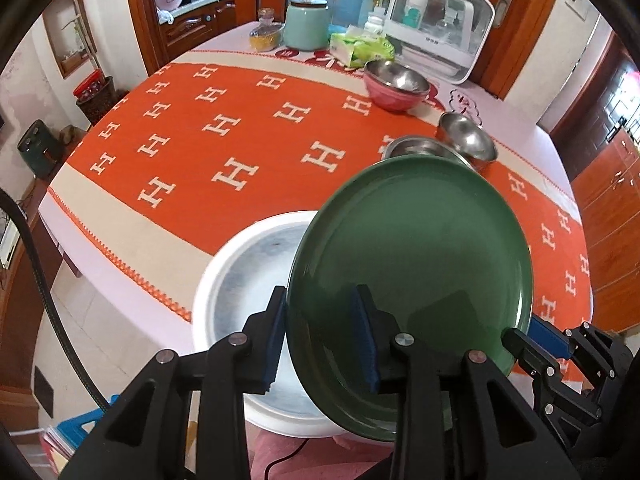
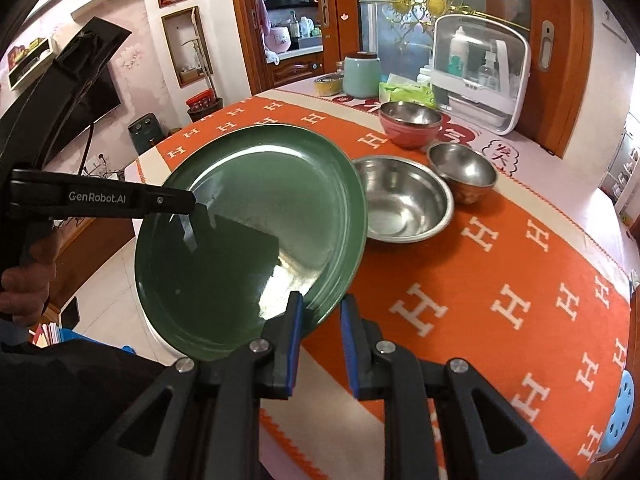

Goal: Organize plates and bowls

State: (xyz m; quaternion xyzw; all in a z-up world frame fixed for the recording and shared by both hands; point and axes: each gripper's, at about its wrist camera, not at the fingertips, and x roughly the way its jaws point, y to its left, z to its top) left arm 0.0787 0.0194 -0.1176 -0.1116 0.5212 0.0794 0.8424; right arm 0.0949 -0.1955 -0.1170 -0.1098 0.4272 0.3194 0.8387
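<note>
A green plate [image 1: 412, 276] is tilted and held above a white plate [image 1: 248, 264] at the table's near edge. My left gripper [image 1: 320, 340] is shut on the green plate's left rim, one finger on each face. In the right wrist view the green plate [image 2: 248, 236] fills the left middle, and my right gripper [image 2: 318, 340] straddles its near right rim with the jaws slightly apart; I cannot tell if it grips. The right gripper also shows in the left wrist view [image 1: 560, 356]. A wide steel bowl [image 2: 404, 200], a small steel bowl [image 2: 464, 172] and a pink bowl [image 2: 410, 124] sit behind.
An orange tablecloth [image 2: 500, 280] with white H marks covers the table. At the back stand a white dish box [image 2: 480, 76], a teal jar [image 2: 360, 72], a green tissue pack [image 2: 408, 92] and a yellow tin [image 2: 328, 84]. Floor lies left of the table.
</note>
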